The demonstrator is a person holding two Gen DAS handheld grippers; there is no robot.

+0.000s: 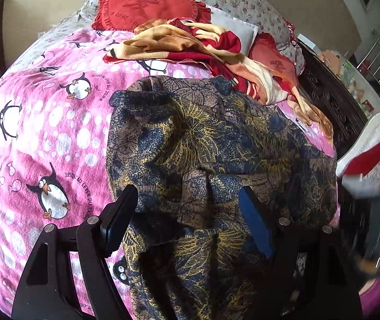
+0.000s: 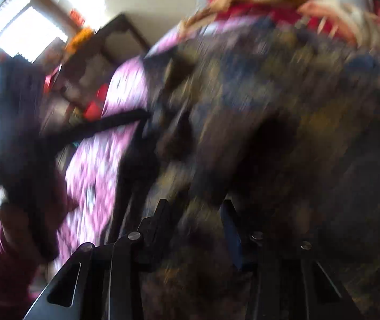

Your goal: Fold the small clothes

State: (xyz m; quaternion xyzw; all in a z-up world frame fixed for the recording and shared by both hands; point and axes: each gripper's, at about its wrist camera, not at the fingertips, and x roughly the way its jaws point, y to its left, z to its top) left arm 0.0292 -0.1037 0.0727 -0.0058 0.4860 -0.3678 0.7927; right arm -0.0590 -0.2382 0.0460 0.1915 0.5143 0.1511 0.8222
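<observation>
Nearest, the left tongs (image 1: 187, 208) stand spread wide, a raised fold of the dark patterned garment (image 1: 216, 144) bunched between the two arms; the pads do not appear to press it. The garment, blue and gold on brown, lies on the bed directly ahead of these tongs and runs lengthwise away from them over the pink penguin blanket (image 1: 43, 133).

The right tongs (image 2: 196, 210), seen only through heavy blur, sit half-closed with the same cloth between them; whether they pinch it cannot be told. Both hands are at the garment's near edge, neither clearly nearer. The near hem is cut off below the frame.

Farther back lie a crumpled red and tan blanket (image 1: 190, 45) and a red heart pillow (image 1: 147, 2).
</observation>
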